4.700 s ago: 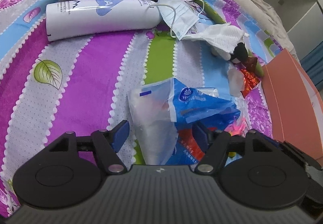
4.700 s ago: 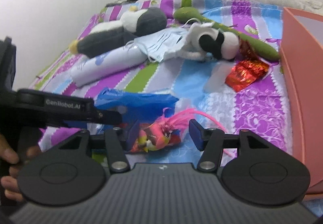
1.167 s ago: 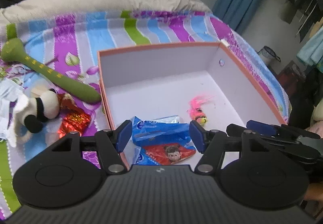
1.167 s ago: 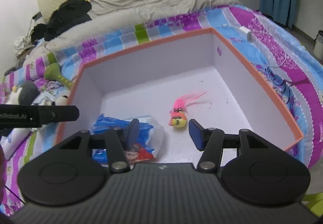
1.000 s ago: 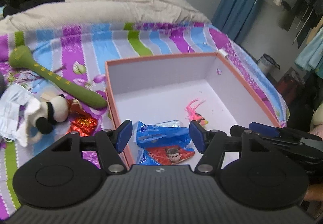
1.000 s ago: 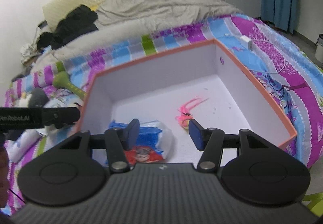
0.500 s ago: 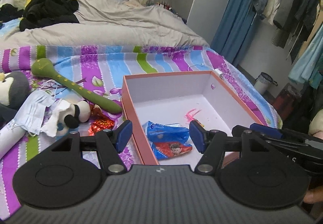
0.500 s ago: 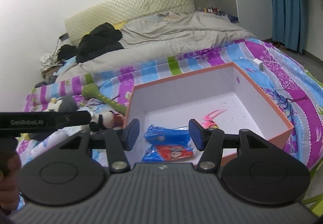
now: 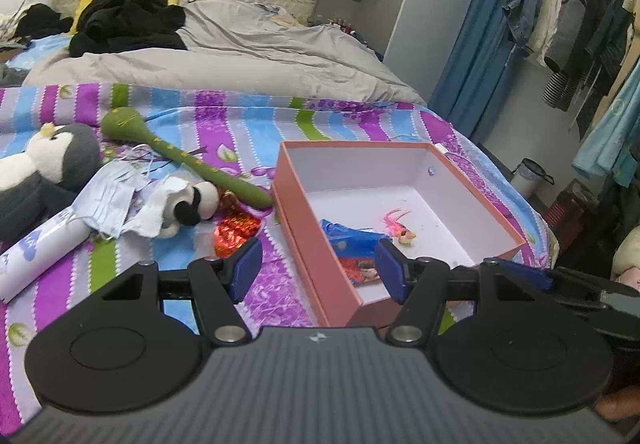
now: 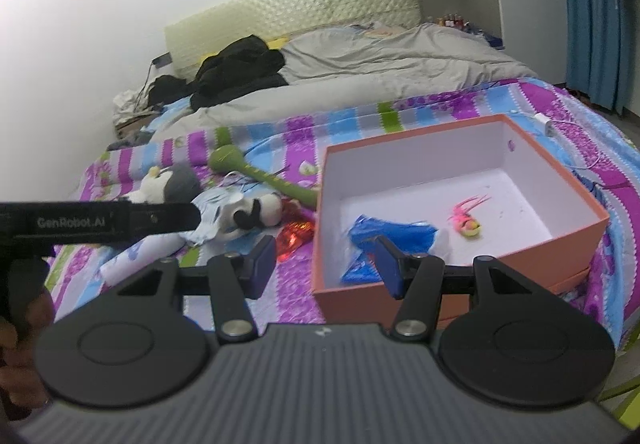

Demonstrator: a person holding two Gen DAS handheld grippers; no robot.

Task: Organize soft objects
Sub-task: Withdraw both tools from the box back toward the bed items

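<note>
An orange box (image 9: 304,212) (image 10: 560,180) with a white inside lies on the striped bedspread. In it are a blue packet (image 9: 348,234) (image 10: 394,234), a red packet (image 9: 362,268) and a pink feathered toy (image 9: 400,228) (image 10: 466,222). Left of the box lie a black-and-white plush (image 9: 188,202) (image 10: 256,214), a green plush stick (image 9: 192,160) (image 10: 260,172), a grey penguin plush (image 9: 48,164) (image 10: 168,184), face masks (image 9: 108,200) and a red foil wrapper (image 9: 236,228) (image 10: 296,236). My left gripper (image 9: 318,270) and right gripper (image 10: 326,264) are both open and empty, held above the bed's near edge.
A white tube (image 9: 36,256) lies at the left. A grey duvet (image 9: 240,56) and black clothes (image 9: 128,20) cover the far bed. A charger cable (image 10: 560,128) lies right of the box. Clothes (image 9: 568,24) hang at the right.
Both grippers have pulled back and up from the box, leaving the packets and the pink toy inside it. More of the bed and room shows now.
</note>
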